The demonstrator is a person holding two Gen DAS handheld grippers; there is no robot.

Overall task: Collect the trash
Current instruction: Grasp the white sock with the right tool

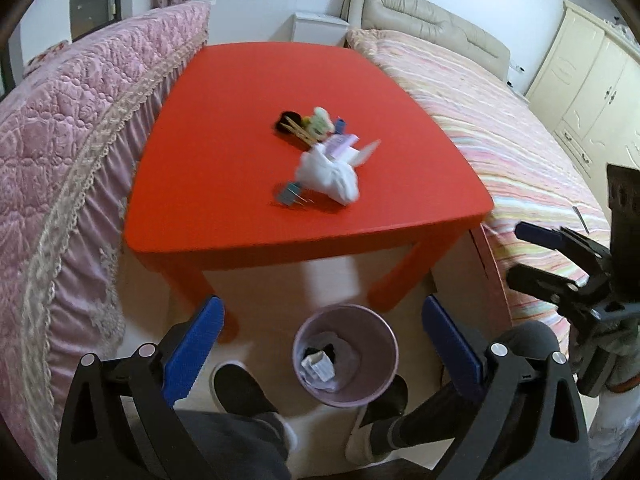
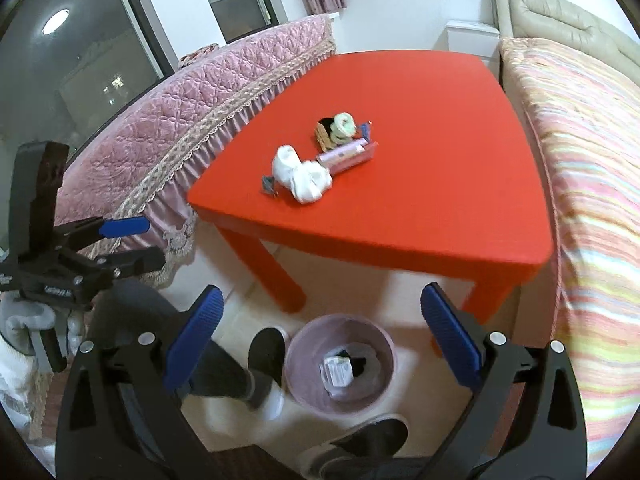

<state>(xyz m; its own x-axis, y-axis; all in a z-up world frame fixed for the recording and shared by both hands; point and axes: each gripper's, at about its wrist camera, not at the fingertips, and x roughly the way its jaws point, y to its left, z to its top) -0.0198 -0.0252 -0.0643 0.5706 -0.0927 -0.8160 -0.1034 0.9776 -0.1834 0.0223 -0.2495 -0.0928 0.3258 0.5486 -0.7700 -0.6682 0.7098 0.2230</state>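
Observation:
A red table (image 1: 240, 80) (image 2: 440, 100) holds a cluster of trash: crumpled white tissue (image 1: 332, 174) (image 2: 304, 176), a pink box (image 1: 340, 146) (image 2: 348, 156), a small blue-grey clip (image 1: 289, 196) (image 2: 267, 184), a pale green roll (image 1: 322, 120) (image 2: 343, 123) and small bits behind. A pink waste bin (image 1: 384, 332) (image 2: 376, 340) with some trash inside stands on the floor in front of the table. My left gripper (image 1: 320, 344) is open and empty, above the bin; it also shows in the right wrist view (image 2: 140, 242). My right gripper (image 2: 320, 340) is open and empty, also above the bin; it shows in the left wrist view (image 1: 524, 252).
A pink quilted bed (image 1: 60, 140) (image 2: 180, 132) borders the table's left side, a striped bed (image 1: 520, 152) (image 2: 592, 180) its right. The person's feet (image 1: 240, 388) (image 2: 266, 352) flank the bin. A cream wardrobe (image 1: 592, 80) stands far right.

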